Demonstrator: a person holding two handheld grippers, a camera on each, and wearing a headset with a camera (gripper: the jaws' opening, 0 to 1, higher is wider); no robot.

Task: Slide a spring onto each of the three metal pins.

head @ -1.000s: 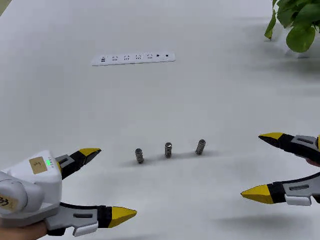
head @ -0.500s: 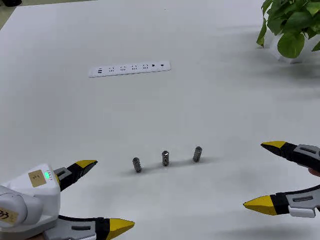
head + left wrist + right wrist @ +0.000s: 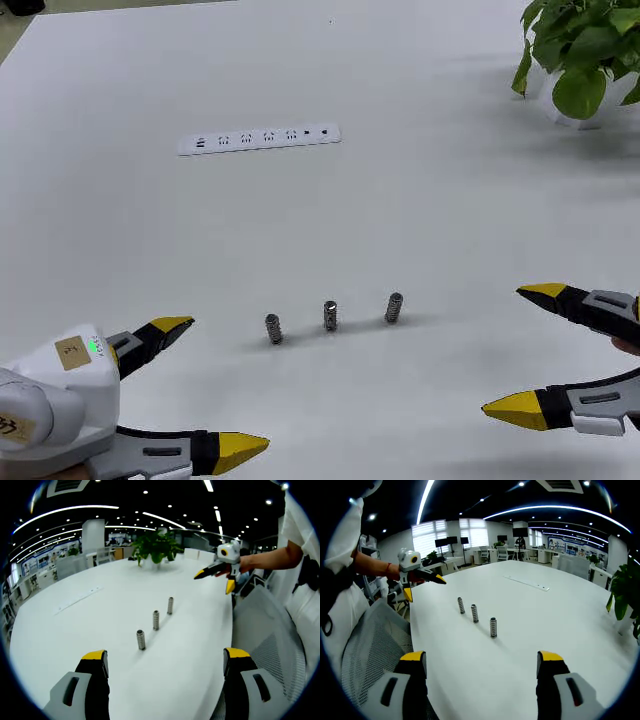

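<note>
Three short metal pins stand in a row on the white table, each wrapped in a coiled spring: the left pin (image 3: 273, 328), the middle pin (image 3: 330, 315) and the right pin (image 3: 394, 307). The same row appears in the left gripper view (image 3: 155, 620) and the right gripper view (image 3: 474, 613). My left gripper (image 3: 210, 383) is open at the near left, well short of the pins, holding nothing. My right gripper (image 3: 530, 350) is open at the near right, also apart from them and holding nothing. Both have yellow fingertips.
A white power strip (image 3: 259, 138) lies flat further back on the table. A potted green plant (image 3: 578, 48) stands at the far right corner. The table's near edge lies just below the grippers, with a mesh chair (image 3: 370, 650) beside it.
The view tipped so the pins sit lower in the picture. Both grippers have stayed open at about the same places; the pins and springs have not moved.
</note>
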